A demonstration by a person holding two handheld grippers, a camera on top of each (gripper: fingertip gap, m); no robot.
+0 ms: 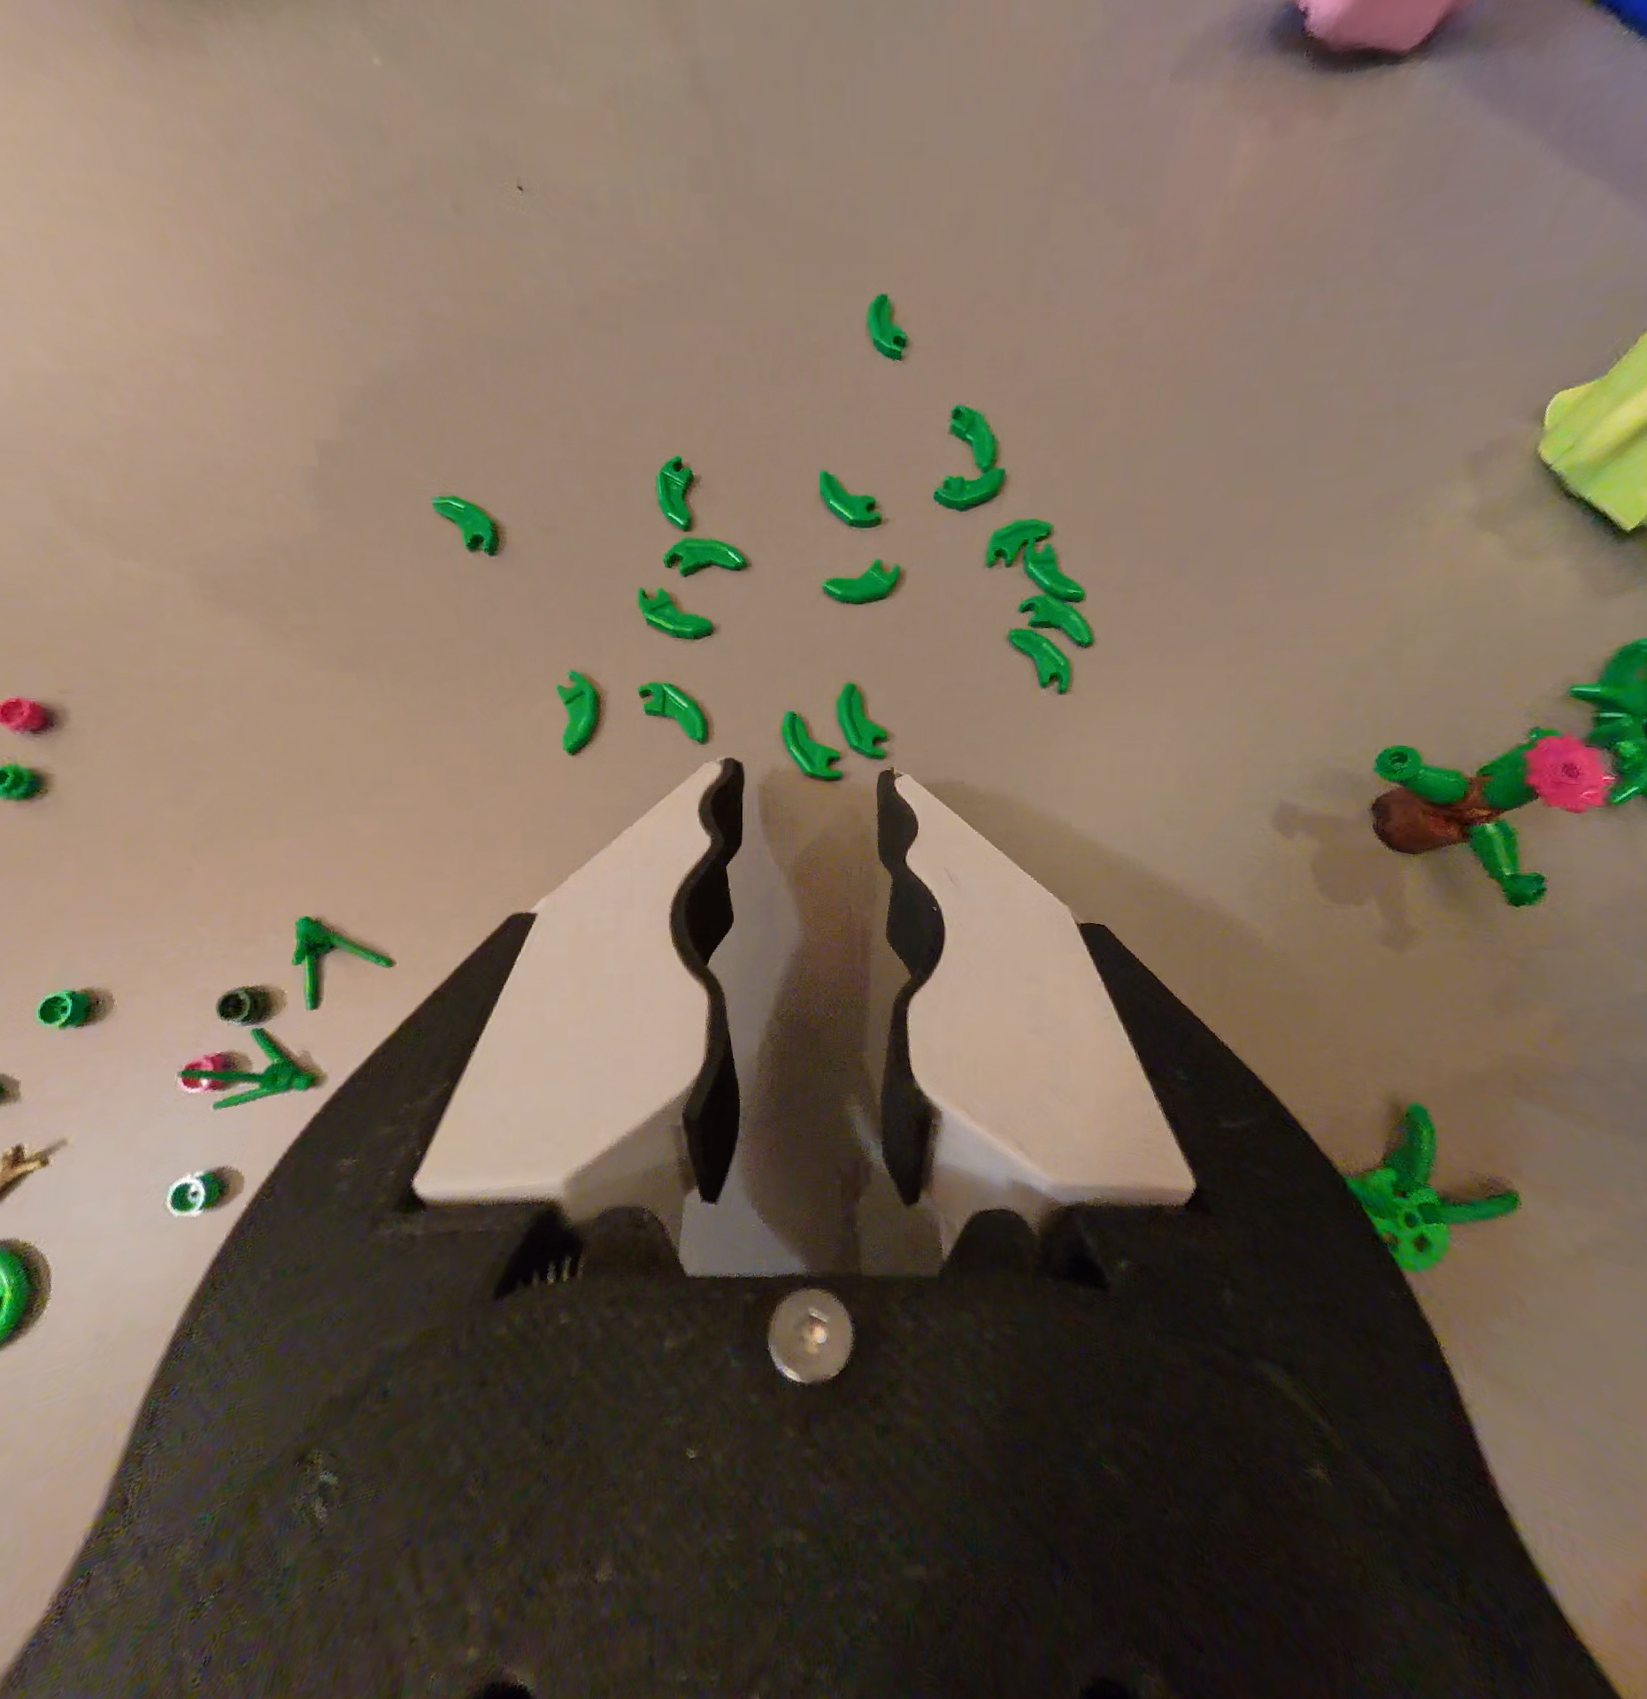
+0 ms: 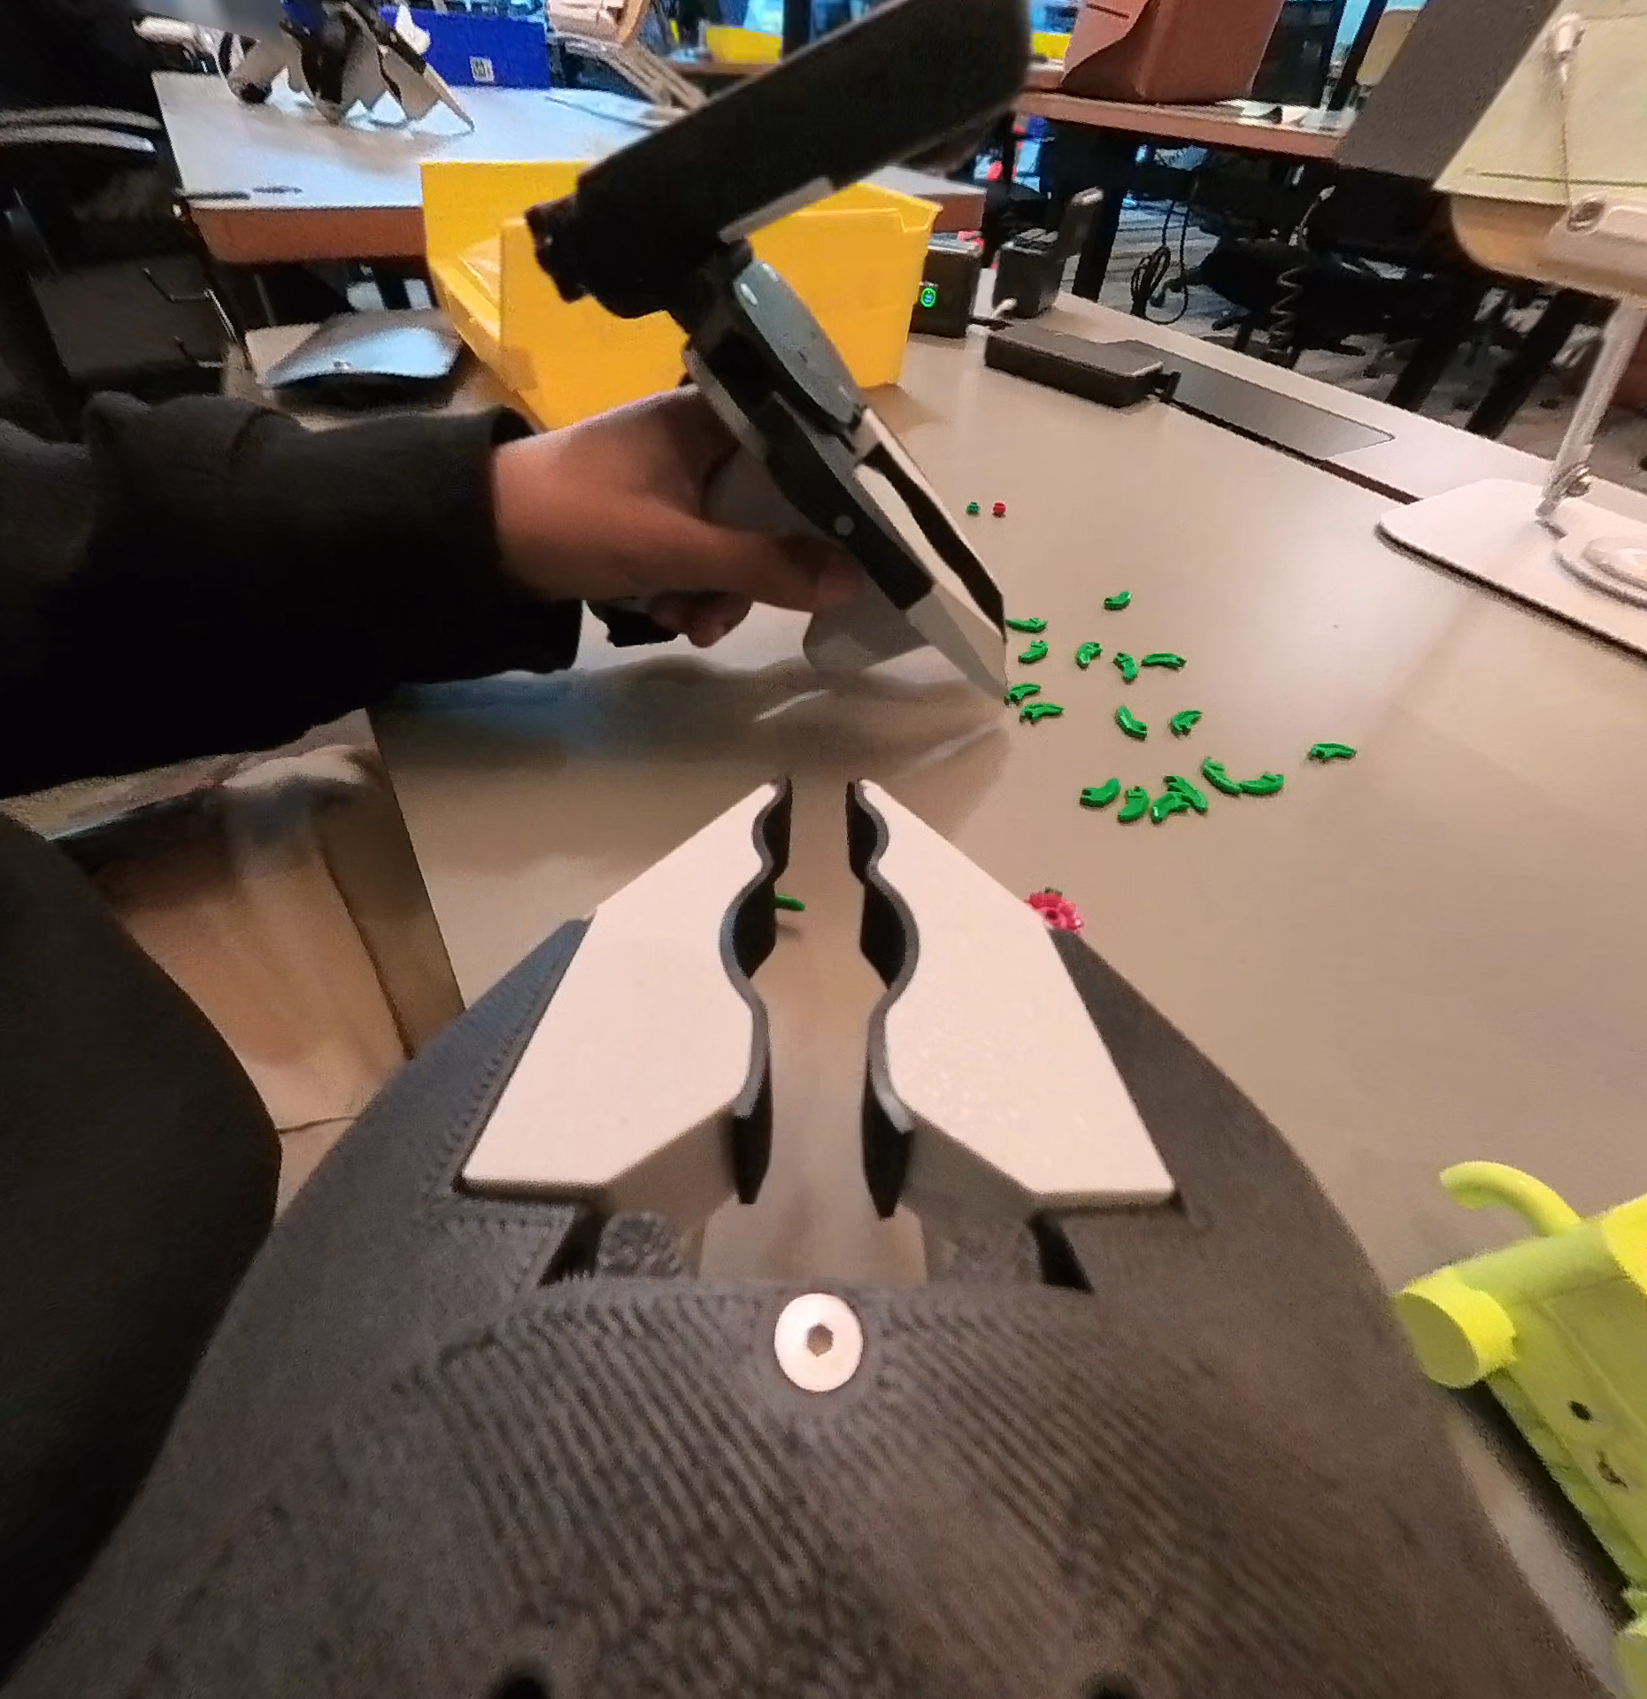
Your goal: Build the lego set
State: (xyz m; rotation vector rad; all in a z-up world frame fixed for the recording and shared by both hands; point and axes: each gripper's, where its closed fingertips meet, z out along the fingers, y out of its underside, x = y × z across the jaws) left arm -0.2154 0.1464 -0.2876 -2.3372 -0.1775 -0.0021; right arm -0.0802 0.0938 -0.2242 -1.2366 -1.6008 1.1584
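Left tongs: nearest the lens in the left wrist view; jaws parted with nothing between them, tips poised just short of two green leaf pieces on the grey worktop.
Leaf scatter: many small curved green lego leaves lie spread ahead of the left tongs, apart from one another or in loose pairs.
Left-view-only items: small round green stud and magenta stud at the far left edge, thin green stem pieces, a part-built branch of brown, green and a magenta flower at the right edge, and a bright green spray of fronds lower right.
Right tongs: jaws parted and empty, held low over the worktop, well back from the leaf scatter.
Right-view-only items: a person's hand in a dark sleeve gripping the left tongs, whose tips angle down to the near edge of the leaves; whether they touch the surface cannot be told. A yellow bin stands behind, and a white lamp base sits at the far right.
Shared item: a lime-green printed block shows at lower right in the right wrist view and at the right edge in the left.
Magenta flower: peeks out just beside the right finger of the right tongs.
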